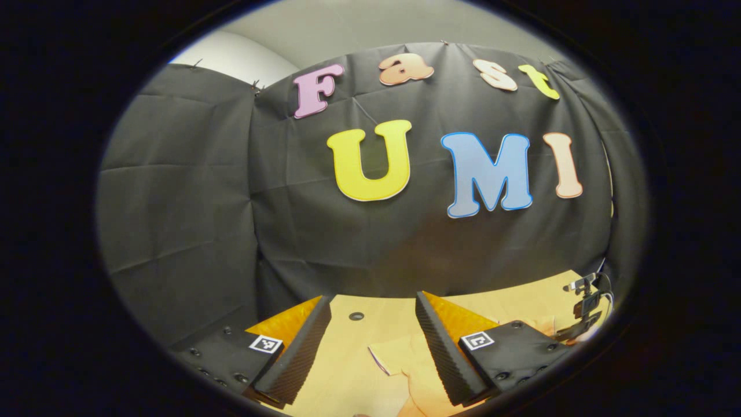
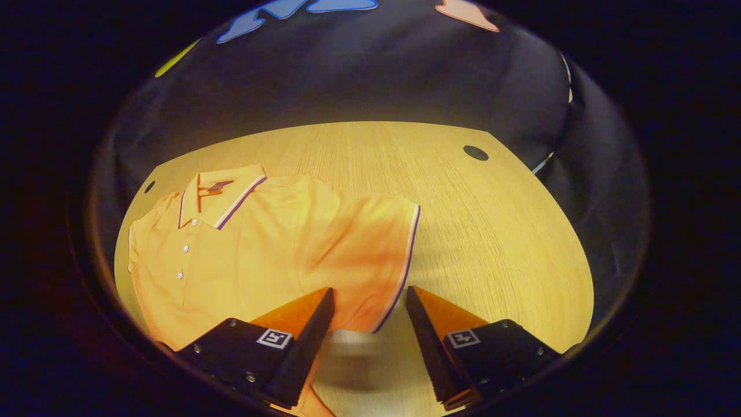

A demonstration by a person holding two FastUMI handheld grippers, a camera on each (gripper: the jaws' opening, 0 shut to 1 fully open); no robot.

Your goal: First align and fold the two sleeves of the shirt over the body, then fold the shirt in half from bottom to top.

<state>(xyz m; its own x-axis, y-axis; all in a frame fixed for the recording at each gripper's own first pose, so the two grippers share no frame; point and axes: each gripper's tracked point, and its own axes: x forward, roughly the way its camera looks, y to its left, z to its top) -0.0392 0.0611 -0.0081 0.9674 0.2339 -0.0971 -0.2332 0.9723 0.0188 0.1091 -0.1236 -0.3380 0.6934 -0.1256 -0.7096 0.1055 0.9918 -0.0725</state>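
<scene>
Right gripper view is showing my right gripper at the bottom with its jaws standing apart and pressing on nothing. Between them, the striped hem of the near sleeve is lying flat, its edge running down into the gap. That sleeve is spreading out sideways from the orange polo shirt, which is lying face up on the wooden tabletop. Farther along the shirt, the button placket is running up to the collar, which is trimmed with a white and purple stripe and is pointing toward the booth's wall. The far sleeve is reaching the tabletop's edge at the left of this view, too squeezed by the lens for me to tell how it is lying. Beyond the shirt, bare wood is stretching away to a dark round hole near the far right corner.

Left gripper view is showing my left gripper with its jaws also spread wide and empty, tilting up toward the wall. Low between them, a pale piece of the shirt is lying on the tabletop, with another round hole just behind it. At the far right, a small black clamp-like fixture is standing at the tabletop's edge.
</scene>
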